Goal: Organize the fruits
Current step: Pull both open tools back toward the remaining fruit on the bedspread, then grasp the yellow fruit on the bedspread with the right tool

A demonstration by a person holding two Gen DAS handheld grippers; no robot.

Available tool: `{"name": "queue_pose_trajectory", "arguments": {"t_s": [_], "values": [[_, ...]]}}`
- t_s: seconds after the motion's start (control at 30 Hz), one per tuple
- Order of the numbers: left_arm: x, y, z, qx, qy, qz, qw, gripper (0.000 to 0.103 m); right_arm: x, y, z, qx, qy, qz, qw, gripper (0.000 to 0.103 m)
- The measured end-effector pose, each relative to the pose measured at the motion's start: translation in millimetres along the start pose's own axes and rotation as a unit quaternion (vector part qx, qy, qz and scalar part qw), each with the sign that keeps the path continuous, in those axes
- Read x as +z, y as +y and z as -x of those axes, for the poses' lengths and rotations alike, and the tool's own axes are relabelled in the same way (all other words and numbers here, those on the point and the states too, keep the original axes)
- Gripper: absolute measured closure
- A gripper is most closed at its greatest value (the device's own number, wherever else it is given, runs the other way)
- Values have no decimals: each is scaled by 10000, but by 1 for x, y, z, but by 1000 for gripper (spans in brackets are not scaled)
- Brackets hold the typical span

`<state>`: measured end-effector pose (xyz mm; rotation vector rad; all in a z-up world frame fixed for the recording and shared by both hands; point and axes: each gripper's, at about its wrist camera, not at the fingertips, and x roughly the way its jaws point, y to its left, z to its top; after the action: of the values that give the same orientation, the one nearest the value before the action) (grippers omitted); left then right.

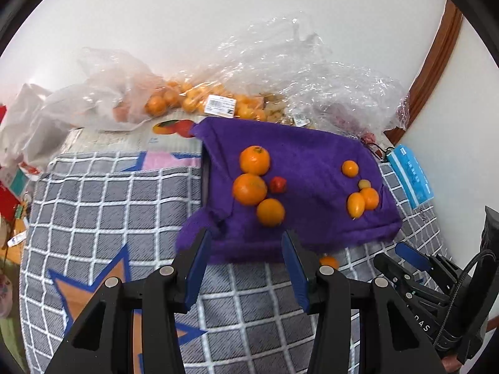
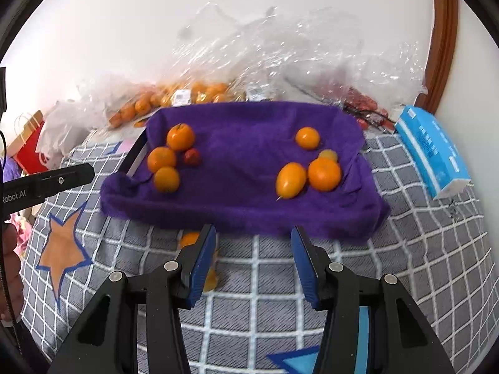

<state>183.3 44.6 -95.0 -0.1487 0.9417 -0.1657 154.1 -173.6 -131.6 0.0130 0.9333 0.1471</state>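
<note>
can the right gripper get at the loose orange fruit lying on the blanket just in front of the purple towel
Probably yes. The right gripper is open and empty, and the orange fruit lies uncovered on the checked blanket beside its left finger, which partly hides it, below the purple towel.

left tool [image 1: 246, 246] tilted steeply down, blue pads parted with nothing between them, right tool [image 2: 253, 243] angled down the same way, jaws apart and empty too, a bit of the person's hand [image 2: 11, 268] off to its left
</note>
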Motion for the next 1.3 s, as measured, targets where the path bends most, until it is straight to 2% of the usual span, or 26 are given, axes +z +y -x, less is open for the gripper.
{"name": "queue_pose_trajectory", "arguments": {"t_s": [0.27,0.5,0.67,1.03,1.23,1.3], "values": [[-21,11,11,174,-72,81,9998,58,-15,11,-2,-12,166,61,9998,53],[-37,18,10,164,-65,148,9997,58,-22,17,-7,-16,297,127,9995,53],[-47,25,7,172,19,252,9995,58,-29,17,-13,-75,285,76,9995,53],[-65,43,-8,281,283,506,9979,58,-34,28,-25,191,268,115,9994,57],[-67,41,-13,253,366,482,9978,58,-36,35,-41,224,418,204,9987,57],[-67,40,-14,242,392,484,9978,57,-36,36,-46,233,461,222,9984,61]]}}
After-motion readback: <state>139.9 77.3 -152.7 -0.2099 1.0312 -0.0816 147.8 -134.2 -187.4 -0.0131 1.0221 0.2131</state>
